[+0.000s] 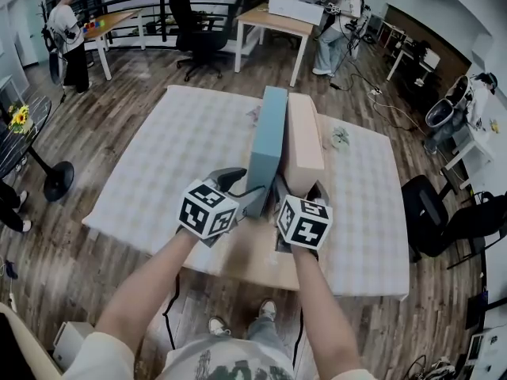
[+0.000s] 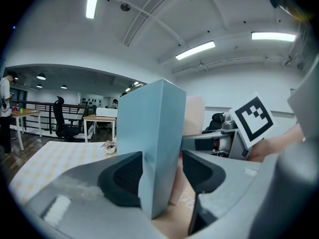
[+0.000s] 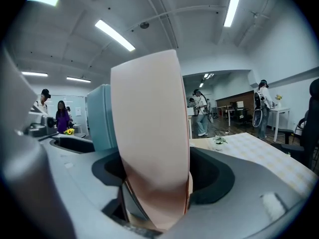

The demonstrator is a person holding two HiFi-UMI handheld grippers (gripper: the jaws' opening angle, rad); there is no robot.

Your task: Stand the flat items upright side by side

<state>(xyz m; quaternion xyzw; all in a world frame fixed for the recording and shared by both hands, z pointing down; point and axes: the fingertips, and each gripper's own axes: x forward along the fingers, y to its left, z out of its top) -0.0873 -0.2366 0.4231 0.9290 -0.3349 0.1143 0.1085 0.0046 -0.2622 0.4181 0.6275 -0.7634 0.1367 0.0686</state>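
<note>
**A:** How many flat items are on the counter [image 1: 368,244]?

**B:** Two. There is a blue flat item [image 1: 268,145] and a pink flat item [image 1: 304,145]. Both stand on edge in the middle of the counter, broad faces together, with the blue one on the left. They run from close to the near edge towards the far edge.

**A:** And the hand-held grippers?

**B:** Also two, one in each of the person's hands, both at the near ends of the items. The left hand-held gripper [image 2: 158,173] is clamped on the blue flat item, with a dark pad against each broad face. The right hand-held gripper [image 3: 157,178] has the pink flat item between its jaws. Those jaws stand wide and a thin dark gap shows along one side, so the item stands there unsqueezed.

**A:** So each item has its own gripper?

**B:** Yes, one gripper to each, and neither gripper touches the other item.

**A:** Anything else on the counter?

**B:** One checked cloth [image 1: 174,157] covers most of it. There are also two small potted plants. One plant [image 1: 341,138] sits just right of the pink item, and the other plant [image 2: 109,147] sits left of the blue one. Both are nearer the far edge.

**A:** And beyond the counter?

**B:** One person [image 1: 67,38] stands by a desk past the far left corner. The others are too small to count.
</note>
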